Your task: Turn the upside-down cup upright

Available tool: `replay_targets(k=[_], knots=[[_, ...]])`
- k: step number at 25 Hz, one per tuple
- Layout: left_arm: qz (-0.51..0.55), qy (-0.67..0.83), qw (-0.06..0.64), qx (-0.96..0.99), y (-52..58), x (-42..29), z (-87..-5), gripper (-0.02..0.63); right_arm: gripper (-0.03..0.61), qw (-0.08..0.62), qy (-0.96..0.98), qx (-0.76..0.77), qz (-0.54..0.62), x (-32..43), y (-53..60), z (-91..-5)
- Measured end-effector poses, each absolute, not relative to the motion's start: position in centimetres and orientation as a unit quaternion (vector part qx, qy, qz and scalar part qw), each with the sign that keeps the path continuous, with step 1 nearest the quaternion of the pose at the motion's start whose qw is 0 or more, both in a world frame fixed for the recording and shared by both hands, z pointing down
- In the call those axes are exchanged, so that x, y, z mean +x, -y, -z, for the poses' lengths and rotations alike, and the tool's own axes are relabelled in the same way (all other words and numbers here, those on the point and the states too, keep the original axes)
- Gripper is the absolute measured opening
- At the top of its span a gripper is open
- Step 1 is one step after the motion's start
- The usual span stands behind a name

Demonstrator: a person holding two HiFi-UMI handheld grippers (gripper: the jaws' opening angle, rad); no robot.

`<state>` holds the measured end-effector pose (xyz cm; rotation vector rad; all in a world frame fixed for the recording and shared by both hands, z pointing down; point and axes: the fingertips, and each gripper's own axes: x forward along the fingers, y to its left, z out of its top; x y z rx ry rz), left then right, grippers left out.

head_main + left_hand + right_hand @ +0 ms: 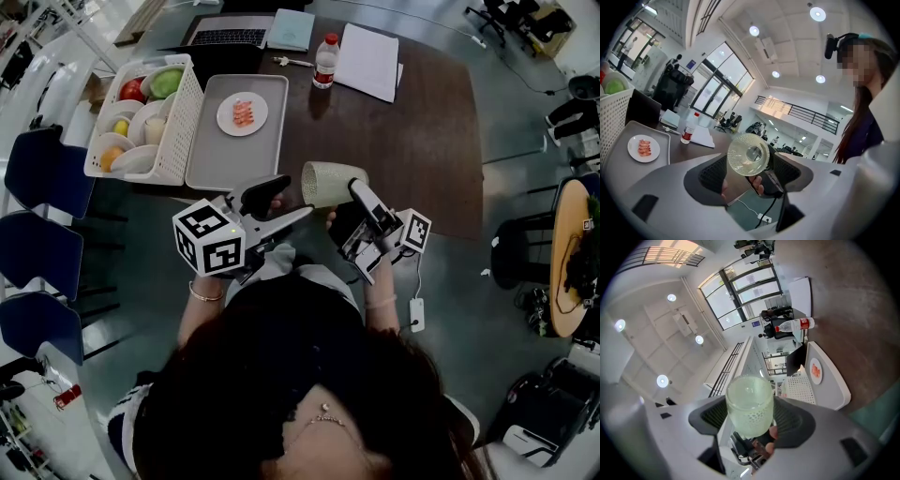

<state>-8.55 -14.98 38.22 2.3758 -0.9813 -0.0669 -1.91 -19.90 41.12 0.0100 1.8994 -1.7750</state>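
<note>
While empty, cup [323, 183] sideways in right gripper's [351, 189] grasp; left gripper [295, 197] wide, unladen.

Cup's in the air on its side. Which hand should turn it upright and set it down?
Right. The right gripper is shut on the cup, which it holds sideways above the table. The left gripper has its jaws open and off the cup, so it would probably need to regrip first.

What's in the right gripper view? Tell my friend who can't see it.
The right gripper is shut on a pale green, bumpy glass cup in the middle of the picture. Behind it, on a dark table, are a grey tray with a small plate, a white basket and a water bottle.
</note>
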Motion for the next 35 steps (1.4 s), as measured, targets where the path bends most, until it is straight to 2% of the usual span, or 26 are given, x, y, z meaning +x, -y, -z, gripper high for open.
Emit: replay_targets(k=[15, 35], knots=[[0.011, 0.339, 0.294, 0.894, 15.9, -6.9, -38.8, 0.426, 0.301, 0.258, -0.705, 0.032, 0.660, -2.4, 19.2, -40.8], [-0.001, 0.322, 0.281, 0.904, 17.0, -4.3, -38.7, 0.430, 0.301, 0.258, -0.704, 0.058, 0.659, -2.4, 18.7, -40.4]])
